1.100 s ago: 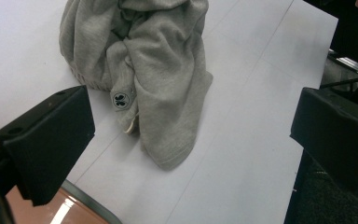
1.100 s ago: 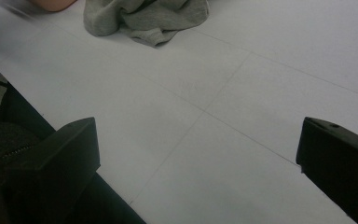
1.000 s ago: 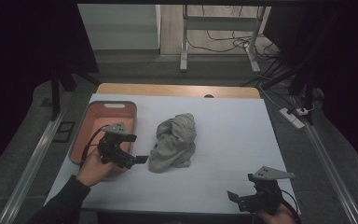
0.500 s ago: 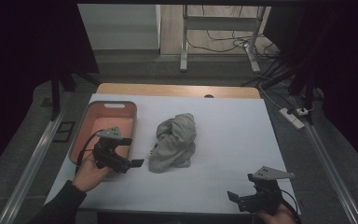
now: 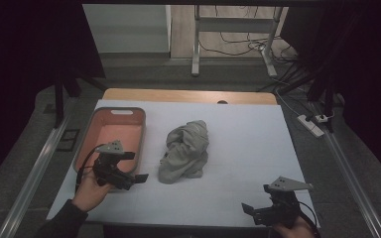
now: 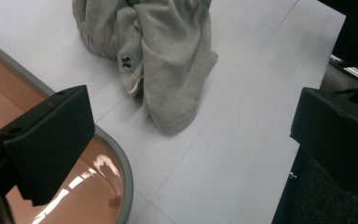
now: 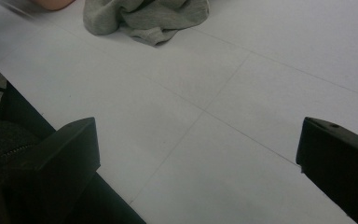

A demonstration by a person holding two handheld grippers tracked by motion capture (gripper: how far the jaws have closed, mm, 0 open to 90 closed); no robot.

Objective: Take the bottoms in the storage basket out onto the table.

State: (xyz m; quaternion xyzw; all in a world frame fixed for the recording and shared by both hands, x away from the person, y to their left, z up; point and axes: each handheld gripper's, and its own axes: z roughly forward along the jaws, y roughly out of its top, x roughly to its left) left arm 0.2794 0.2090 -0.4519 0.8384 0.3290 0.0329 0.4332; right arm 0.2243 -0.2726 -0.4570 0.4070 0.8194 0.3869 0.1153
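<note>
A crumpled grey garment (image 5: 185,150) lies in a heap mid-table; its cuff and a button show in the left gripper view (image 6: 158,51), its near hem in the right gripper view (image 7: 144,16). My left gripper (image 5: 138,177) hovers open over the near right corner of the salmon tray (image 5: 85,148), jaws wide apart and empty, pointing toward the garment. The tray's grey rim (image 6: 121,163) passes between its jaws. My right gripper (image 5: 250,209) rests open at the table's front right edge, nothing between its jaws, well apart from the garment.
The white table cover (image 5: 248,144) spreads right of the garment. A wooden table edge (image 5: 188,95) runs along the back. Metal rails (image 5: 34,168) flank both sides, with cables and a power strip (image 5: 310,124) on the floor to the right.
My left gripper has drawn back toward me and slightly left, away from the garment, to the tray's near corner. The right gripper has stayed put.
</note>
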